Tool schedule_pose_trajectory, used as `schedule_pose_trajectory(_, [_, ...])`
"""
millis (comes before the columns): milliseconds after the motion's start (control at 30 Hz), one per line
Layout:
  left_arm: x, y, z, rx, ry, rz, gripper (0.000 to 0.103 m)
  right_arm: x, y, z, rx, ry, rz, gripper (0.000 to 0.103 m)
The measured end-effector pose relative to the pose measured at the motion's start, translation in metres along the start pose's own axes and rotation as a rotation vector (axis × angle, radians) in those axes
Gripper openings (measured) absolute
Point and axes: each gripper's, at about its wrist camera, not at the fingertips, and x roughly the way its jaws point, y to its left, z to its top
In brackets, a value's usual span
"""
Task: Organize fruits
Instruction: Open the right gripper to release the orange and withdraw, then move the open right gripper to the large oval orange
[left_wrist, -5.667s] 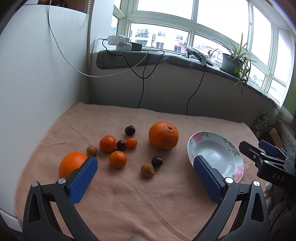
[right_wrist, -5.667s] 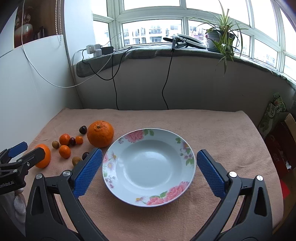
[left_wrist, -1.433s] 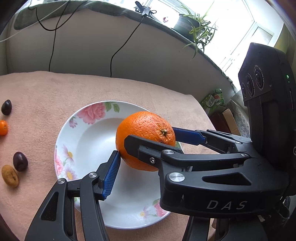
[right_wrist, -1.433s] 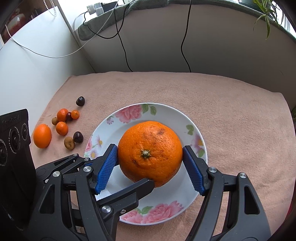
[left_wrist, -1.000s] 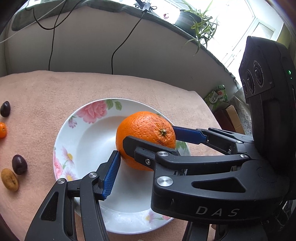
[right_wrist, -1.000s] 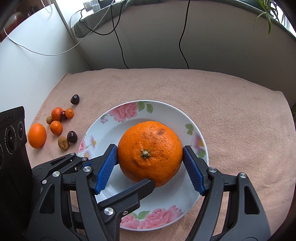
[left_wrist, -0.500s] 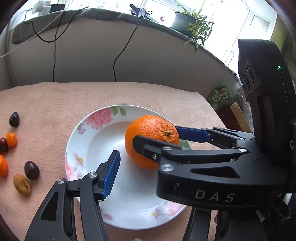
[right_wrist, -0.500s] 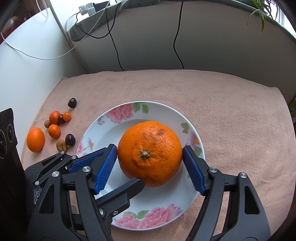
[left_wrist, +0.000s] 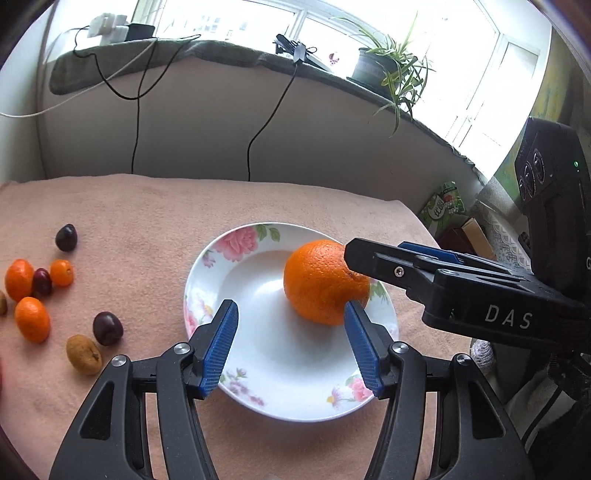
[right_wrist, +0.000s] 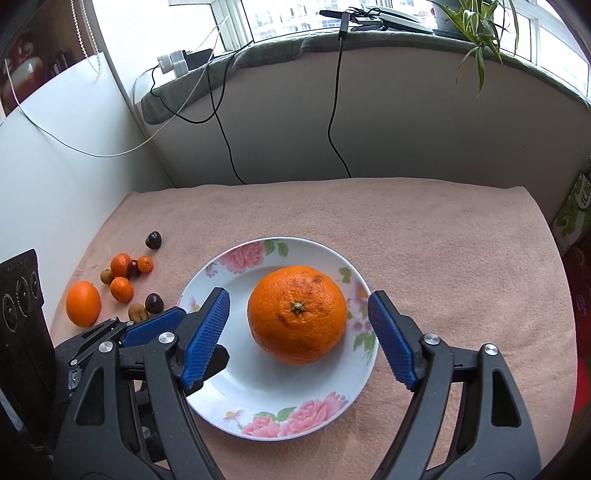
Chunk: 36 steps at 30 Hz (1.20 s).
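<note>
The large orange (right_wrist: 297, 314) is seated in the floral plate (right_wrist: 236, 402) (stem up). Both the right gripper (right_wrist: 299, 338) and left gripper (left_wrist: 291, 347) are spread wide, nothing gripped.

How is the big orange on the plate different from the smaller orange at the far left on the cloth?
The big orange lies in the flowered plate, stem up; the smaller orange lies on the cloth, near the small fruits. The big orange has dark flecks; the smaller orange looks smoother. No jaws touch either.

Orange fruit (right_wrist: 297, 314) on white plate (right_wrist: 258, 402) with pink roses, peach cloth (right_wrist: 443, 240).
</note>
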Motion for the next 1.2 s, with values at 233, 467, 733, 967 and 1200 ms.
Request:
schedule_pose_trajectory(233, [-0.018, 0.011, -0.004, 0.004, -0.029, 0.033, 0.059, -0.012, 0.021, -0.010, -0.042, -0.045, 0.007, 0.080])
schedule_pose_trajectory(467, [-0.044, 0.031, -0.013, -0.020, -0.062, 0.075, 0.059, -0.023, 0.052, -0.018, -0.084, -0.082, 0.028, 0.080])
schedule_pose_trajectory(733, [-0.077, 0.061, -0.025, -0.038, -0.096, 0.152, 0.059, -0.021, 0.083, -0.021, -0.099, -0.067, 0.100, 0.080])
schedule_pose_trajectory(967, [-0.104, 0.098, -0.036, -0.096, -0.124, 0.222, 0.059, -0.007, 0.122, -0.024, -0.139, -0.043, 0.173, 0.080])
schedule_pose_trajectory(1200, [-0.129, 0.140, -0.052, -0.166, -0.142, 0.288, 0.059, 0.012, 0.161, -0.021, -0.174, -0.009, 0.244, 0.080])
